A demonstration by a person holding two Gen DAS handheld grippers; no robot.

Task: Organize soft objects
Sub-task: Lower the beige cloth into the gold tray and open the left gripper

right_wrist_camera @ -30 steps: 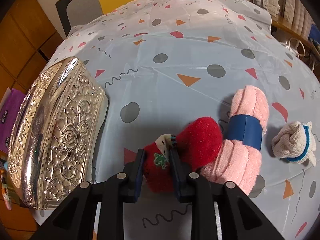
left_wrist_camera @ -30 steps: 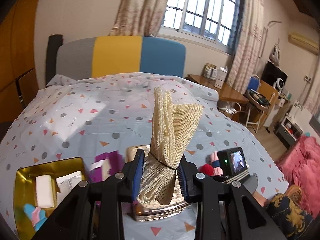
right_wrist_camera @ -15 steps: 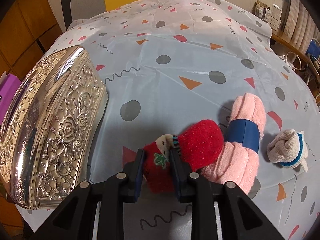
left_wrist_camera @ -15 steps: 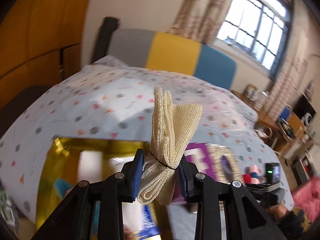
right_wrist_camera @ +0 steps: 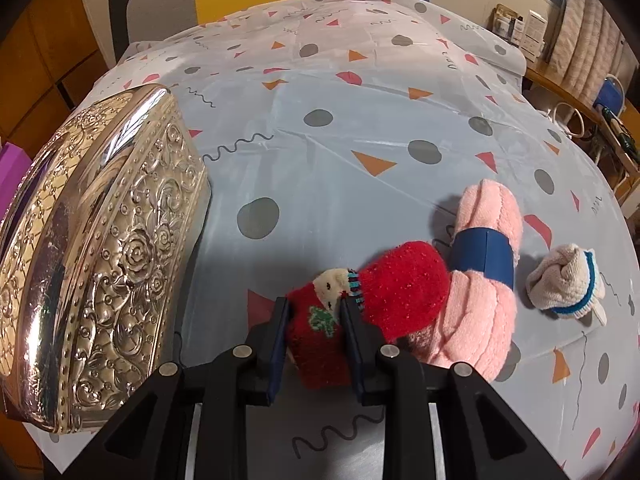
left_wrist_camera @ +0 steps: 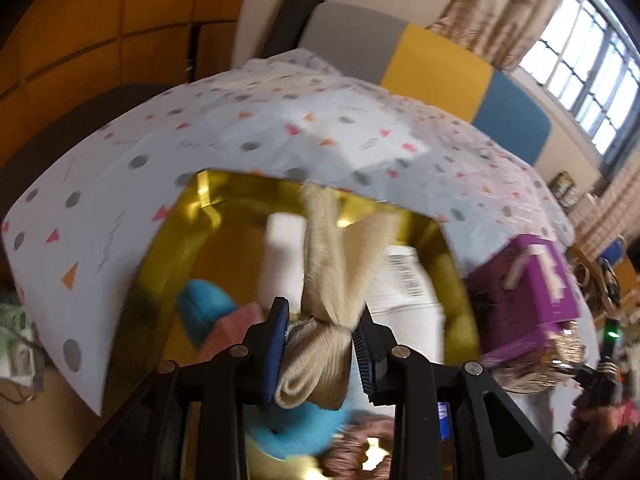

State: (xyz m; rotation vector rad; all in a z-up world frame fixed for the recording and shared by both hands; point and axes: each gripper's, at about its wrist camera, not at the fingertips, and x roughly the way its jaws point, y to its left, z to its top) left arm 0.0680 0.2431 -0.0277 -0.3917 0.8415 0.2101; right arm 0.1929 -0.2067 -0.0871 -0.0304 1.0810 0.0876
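My left gripper (left_wrist_camera: pixel 320 350) is shut on a cream mesh cloth bundle (left_wrist_camera: pixel 340 280) tied in the middle, held over a gold tray (left_wrist_camera: pixel 188 236). In the tray lie a white block (left_wrist_camera: pixel 282 256), a white packet with a barcode (left_wrist_camera: pixel 404 292), a blue soft thing (left_wrist_camera: pixel 204 312) and a pink piece (left_wrist_camera: pixel 236 322). In the right wrist view my right gripper (right_wrist_camera: pixel 314 328) is shut on the cuff end of a red Christmas sock (right_wrist_camera: pixel 376 288) lying on the patterned sheet. A rolled pink towel with a blue band (right_wrist_camera: pixel 480 280) touches the sock. A cream sock ball with blue trim (right_wrist_camera: pixel 564 280) lies further right.
An embossed silver box (right_wrist_camera: pixel 92 248) stands left of the red sock. A purple box (left_wrist_camera: pixel 532 288) sits right of the gold tray, above the silver box's edge (left_wrist_camera: pixel 548 368). The sheet's edge (left_wrist_camera: pixel 52 320) drops off at the left. A padded headboard (left_wrist_camera: pixel 436 68) is at the back.
My left gripper has swung left and down with the cream bundle, from above the silver box to over the gold tray. The right gripper stays on the red sock, nearly still.
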